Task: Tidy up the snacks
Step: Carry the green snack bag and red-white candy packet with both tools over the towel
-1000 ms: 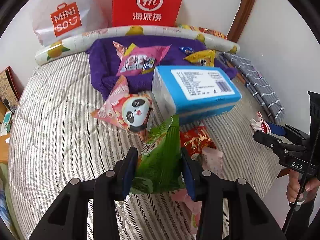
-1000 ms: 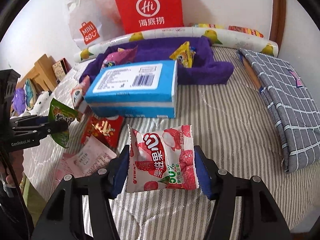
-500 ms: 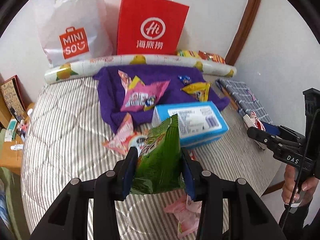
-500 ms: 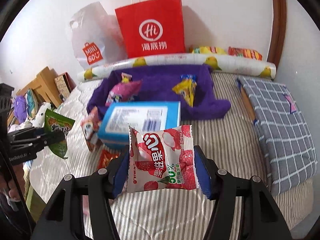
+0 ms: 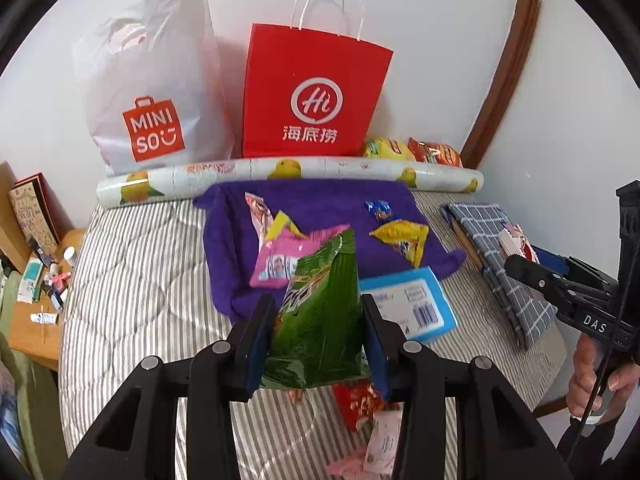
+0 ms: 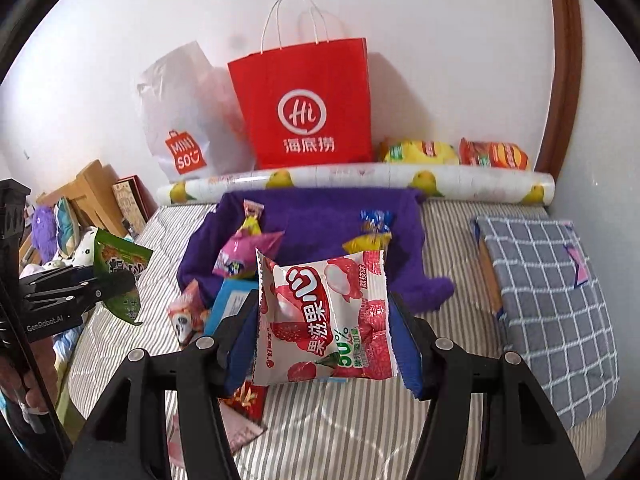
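Note:
My left gripper (image 5: 318, 338) is shut on a green snack bag (image 5: 320, 316) and holds it high above the striped bed (image 5: 132, 280). My right gripper (image 6: 324, 332) is shut on a white-and-red lychee jelly bag (image 6: 326, 316), also held high. A purple cloth (image 5: 316, 208) lies on the bed with a pink packet (image 5: 292, 256), a yellow packet (image 5: 404, 240) and a small blue candy (image 5: 378, 208) on it. A blue tissue box (image 5: 412, 308) lies in front of it. A red paper bag (image 5: 316, 92) and a white plastic bag (image 5: 148, 88) stand against the wall.
A rolled fruit-print mat (image 5: 288, 172) lies along the wall with yellow and red chip bags (image 6: 456, 154) behind it. A folded grey checked cloth (image 6: 548, 284) lies at the right. Red and pink packets (image 5: 360, 404) and a panda packet (image 6: 186, 312) lie near the bed's front. A cluttered wooden side table (image 5: 36, 296) stands at the left.
Both grippers have risen and drawn back from the bed with their bags still held. The bed, box and cloth now look smaller and farther; the bags at the wall show fully.

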Tool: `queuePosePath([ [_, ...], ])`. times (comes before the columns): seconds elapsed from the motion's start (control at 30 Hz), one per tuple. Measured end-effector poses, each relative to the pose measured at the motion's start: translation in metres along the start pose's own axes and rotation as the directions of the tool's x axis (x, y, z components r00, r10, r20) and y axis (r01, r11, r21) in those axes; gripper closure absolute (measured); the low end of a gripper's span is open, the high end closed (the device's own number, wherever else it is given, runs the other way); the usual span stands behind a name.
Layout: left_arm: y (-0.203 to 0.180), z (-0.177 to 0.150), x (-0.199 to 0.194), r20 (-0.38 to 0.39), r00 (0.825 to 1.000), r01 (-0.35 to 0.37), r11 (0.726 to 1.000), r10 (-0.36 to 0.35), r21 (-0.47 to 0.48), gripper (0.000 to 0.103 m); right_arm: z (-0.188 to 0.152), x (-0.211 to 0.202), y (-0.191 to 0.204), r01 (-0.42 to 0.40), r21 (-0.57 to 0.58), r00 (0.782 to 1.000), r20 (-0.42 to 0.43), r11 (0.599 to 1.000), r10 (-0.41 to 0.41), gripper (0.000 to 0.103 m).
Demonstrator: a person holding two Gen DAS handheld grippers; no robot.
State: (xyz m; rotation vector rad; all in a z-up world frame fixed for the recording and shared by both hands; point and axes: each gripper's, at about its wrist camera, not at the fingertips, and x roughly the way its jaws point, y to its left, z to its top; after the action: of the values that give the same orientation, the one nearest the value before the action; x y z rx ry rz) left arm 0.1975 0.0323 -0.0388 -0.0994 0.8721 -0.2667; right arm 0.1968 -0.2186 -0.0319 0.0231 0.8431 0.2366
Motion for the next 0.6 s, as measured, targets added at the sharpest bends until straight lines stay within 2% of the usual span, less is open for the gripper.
queuePosePath([
  [0.6,-0.008,0.056,0.020,0.034,0.999,-0.019,1.000,0.019,0.001,0.063,0.058,0.023,-0.009,-0.005,-0.025,1.000,0.028,1.000,0.006,0.043],
])
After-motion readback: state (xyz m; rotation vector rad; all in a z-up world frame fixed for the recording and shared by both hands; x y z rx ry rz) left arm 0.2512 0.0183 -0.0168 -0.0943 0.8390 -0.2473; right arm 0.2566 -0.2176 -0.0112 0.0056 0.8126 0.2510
